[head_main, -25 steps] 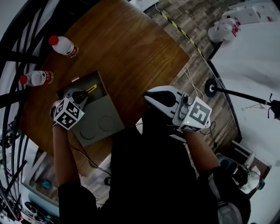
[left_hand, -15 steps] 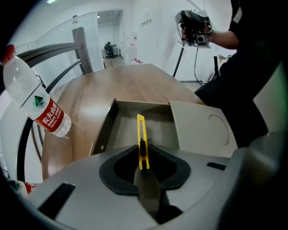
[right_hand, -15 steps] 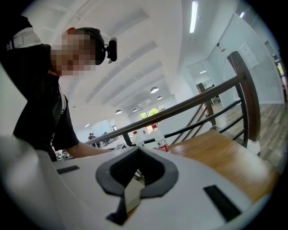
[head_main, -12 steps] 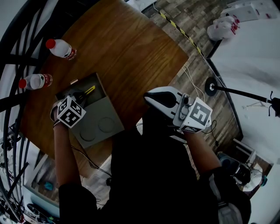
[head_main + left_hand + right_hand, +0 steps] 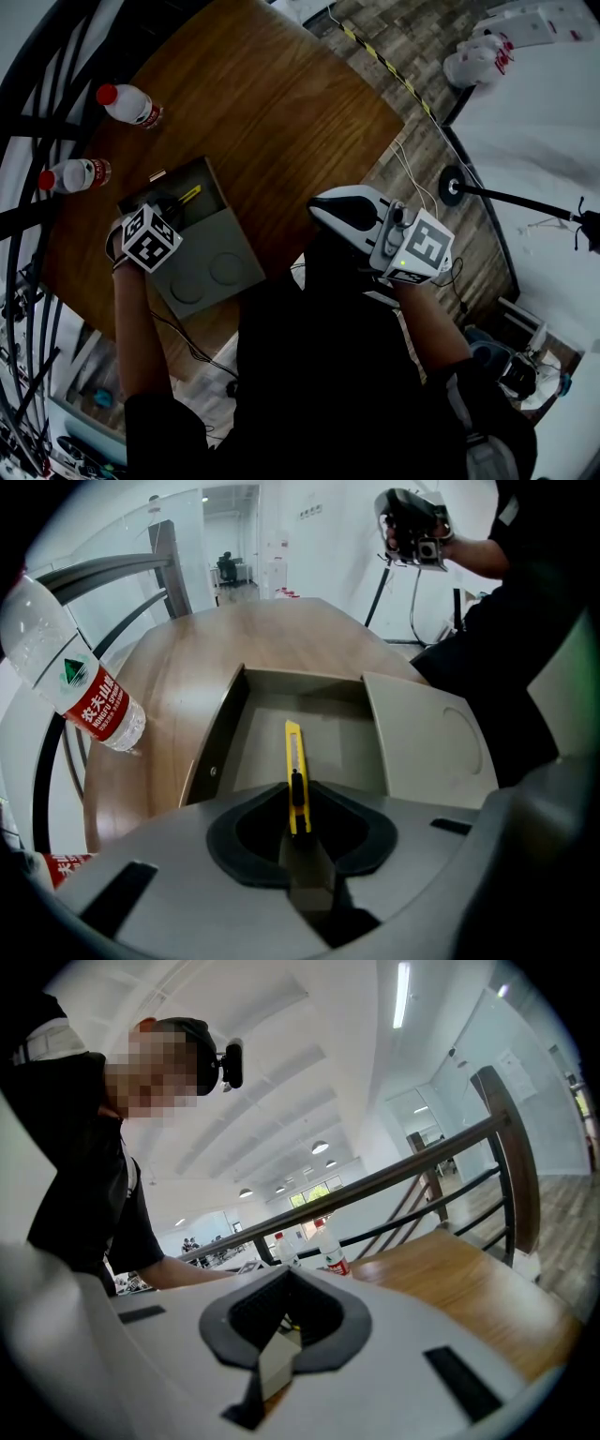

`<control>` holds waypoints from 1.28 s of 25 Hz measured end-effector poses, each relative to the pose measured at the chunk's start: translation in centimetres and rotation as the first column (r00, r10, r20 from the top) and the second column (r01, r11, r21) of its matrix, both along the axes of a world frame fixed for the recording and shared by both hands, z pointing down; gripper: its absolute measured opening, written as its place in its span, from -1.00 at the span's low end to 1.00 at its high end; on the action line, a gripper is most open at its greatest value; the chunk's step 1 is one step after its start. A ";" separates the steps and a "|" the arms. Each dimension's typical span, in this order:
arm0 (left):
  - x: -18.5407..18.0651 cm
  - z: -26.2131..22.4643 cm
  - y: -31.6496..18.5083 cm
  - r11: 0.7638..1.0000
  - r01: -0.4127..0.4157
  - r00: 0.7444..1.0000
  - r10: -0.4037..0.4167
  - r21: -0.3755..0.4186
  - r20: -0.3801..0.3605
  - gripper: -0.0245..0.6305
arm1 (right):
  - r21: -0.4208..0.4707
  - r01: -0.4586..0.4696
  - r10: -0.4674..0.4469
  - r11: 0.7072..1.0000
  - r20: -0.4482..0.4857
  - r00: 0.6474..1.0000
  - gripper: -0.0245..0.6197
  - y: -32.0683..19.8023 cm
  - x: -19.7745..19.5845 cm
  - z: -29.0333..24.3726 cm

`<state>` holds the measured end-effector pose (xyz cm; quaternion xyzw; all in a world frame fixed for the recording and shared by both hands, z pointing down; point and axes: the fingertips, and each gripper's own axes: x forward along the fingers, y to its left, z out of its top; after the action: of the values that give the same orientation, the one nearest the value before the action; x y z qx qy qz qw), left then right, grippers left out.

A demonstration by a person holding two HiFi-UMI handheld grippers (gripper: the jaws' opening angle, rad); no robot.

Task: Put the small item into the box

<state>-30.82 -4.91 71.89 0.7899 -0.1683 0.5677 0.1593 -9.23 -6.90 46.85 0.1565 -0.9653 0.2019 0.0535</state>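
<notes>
**Knife Poised Over the Open Box, Not Yet Dropped**

Beside the two water bottles (image 5: 127,103) at far left, the left gripper (image 5: 298,825) had shifted only slightly in the last second. Its jaws stayed pinched on the yellow utility knife (image 5: 294,761), whose tip hung above the open box (image 5: 223,733). Letting go looked like the remaining step. At right, the right gripper (image 5: 286,1326) waited off the table (image 5: 281,103), jaws pressed together on nothing.

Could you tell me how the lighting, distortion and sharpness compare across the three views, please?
Head view: dim and vignetted, with the fisheye bending the edge of the wooden table. Left gripper view: evenly lit, the yellow utility knife sharp, the bottle stretched at the left rim. Right gripper view: a bright ceiling light strip overhead, the railing bowed, a mosaic patch laid over the face.
</notes>
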 end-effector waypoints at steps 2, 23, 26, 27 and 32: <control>0.0 0.0 0.0 1.000 0.002 1.000 -0.002 -0.004 -0.001 -0.69 | -0.004 -0.001 0.001 1.000 -0.002 1.000 -0.89 0.0 0.0 0.2; -0.5 -1.0 -0.1 0.996 0.089 0.996 -0.088 0.006 -0.034 -0.60 | -0.013 0.048 -0.048 0.999 0.016 0.999 -0.89 0.4 -0.7 0.6; -1.0 -3.3 -0.6 0.983 0.168 0.983 -0.160 0.077 -0.094 -0.66 | -0.003 0.087 -0.086 0.996 0.038 0.996 -0.89 0.2 -1.7 -0.2; -1.0 -4.3 -0.6 0.974 0.205 0.972 -0.192 0.092 -0.133 -0.68 | 0.006 0.104 -0.104 0.995 0.038 0.994 -0.89 0.3 -2.1 -0.5; -1.1 -11.5 -0.5 0.900 0.389 0.894 -0.318 0.196 -0.315 -0.78 | 0.062 0.237 -0.242 0.969 0.079 0.967 -0.89 0.3 -4.9 -3.3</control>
<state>-31.90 -5.40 60.39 0.8306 -0.3577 0.3870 0.1802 -14.18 -6.60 43.60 0.0313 -0.9835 0.1751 0.0319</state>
